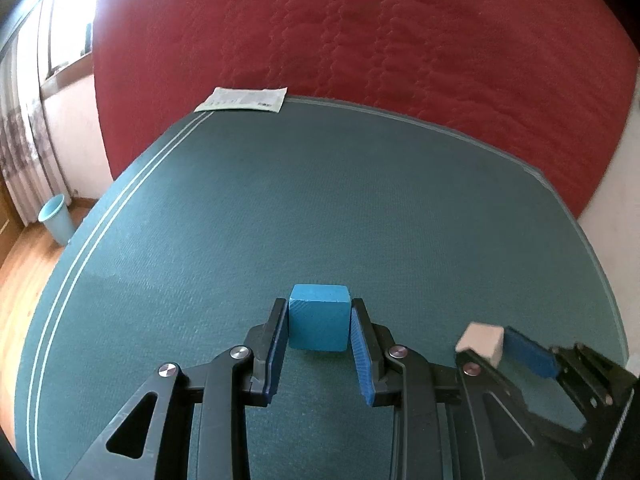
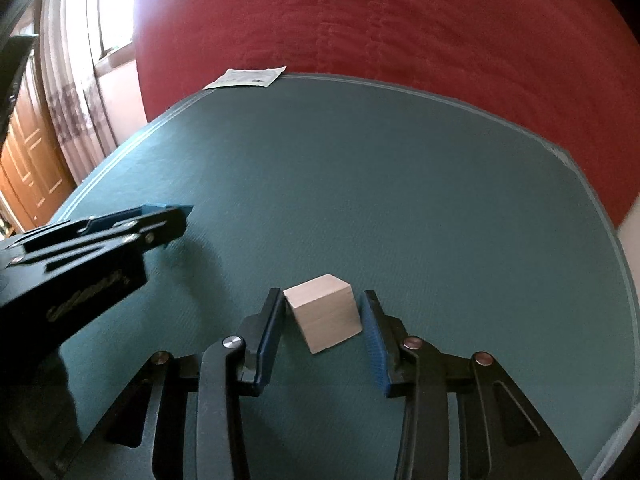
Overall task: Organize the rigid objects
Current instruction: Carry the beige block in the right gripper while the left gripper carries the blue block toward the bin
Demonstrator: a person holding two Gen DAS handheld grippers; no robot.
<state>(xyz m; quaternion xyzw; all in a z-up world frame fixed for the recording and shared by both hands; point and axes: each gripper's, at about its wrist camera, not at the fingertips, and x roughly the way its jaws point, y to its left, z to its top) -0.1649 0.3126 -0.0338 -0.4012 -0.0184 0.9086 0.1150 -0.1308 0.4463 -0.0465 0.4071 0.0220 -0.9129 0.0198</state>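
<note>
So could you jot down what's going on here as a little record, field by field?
surface: green mat
left gripper: closed on the blue cube, both pads against its sides
right gripper: around the pale wooden cube; left pad touches one corner, right pad shows a gap
wooden cube pose: turned at an angle to the fingers
far edge: paper packet at the mat's corner
background: red quilt
floor: light-blue bin
</note>
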